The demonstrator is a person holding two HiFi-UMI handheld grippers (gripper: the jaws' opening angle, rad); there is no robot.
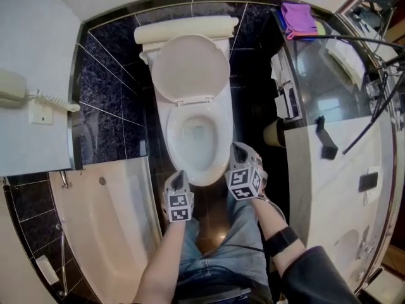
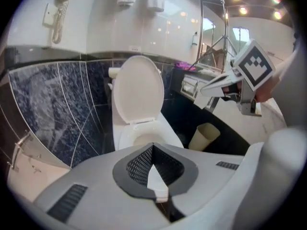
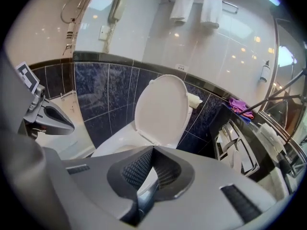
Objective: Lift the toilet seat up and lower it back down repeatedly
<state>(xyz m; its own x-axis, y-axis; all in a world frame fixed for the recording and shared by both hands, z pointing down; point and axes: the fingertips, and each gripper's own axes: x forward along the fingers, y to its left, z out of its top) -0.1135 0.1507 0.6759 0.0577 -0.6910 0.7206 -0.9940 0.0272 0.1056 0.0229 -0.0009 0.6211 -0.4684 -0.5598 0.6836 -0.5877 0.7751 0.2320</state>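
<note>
One toilet (image 1: 169,128) is standing against the dark tiled wall. Its toilet seat (image 1: 192,68) is standing raised and leaning back on the tank — ring and lid are not showing apart from each other. Two tongs are hanging over the front of the bowl, touching nothing. The left tongs (image 1: 178,177) are just beside the rim's front edge, and the right tongs (image 1: 238,149) are at the bowl's right flank. Each one's own view is showing its jaws pressed together at the tips, with nothing pinched between them.

Two white towels (image 3: 182,6) are hanging on a rail high on the wall; only the two gripper views are showing them. One wall telephone (image 1: 12,87) is appearing in all three views. One purple cloth (image 1: 297,18) is lying at the far end of the counter (image 1: 335,170), and the head view and the right gripper view are showing it plainly. One beige bin (image 2: 205,135) is standing beside the toilet — the head view and the left gripper view are showing it, the right gripper view is not. Only the head view is showing the person's two forearms (image 1: 161,258), while each gripper view is catching the other tongs at its edge.
</note>
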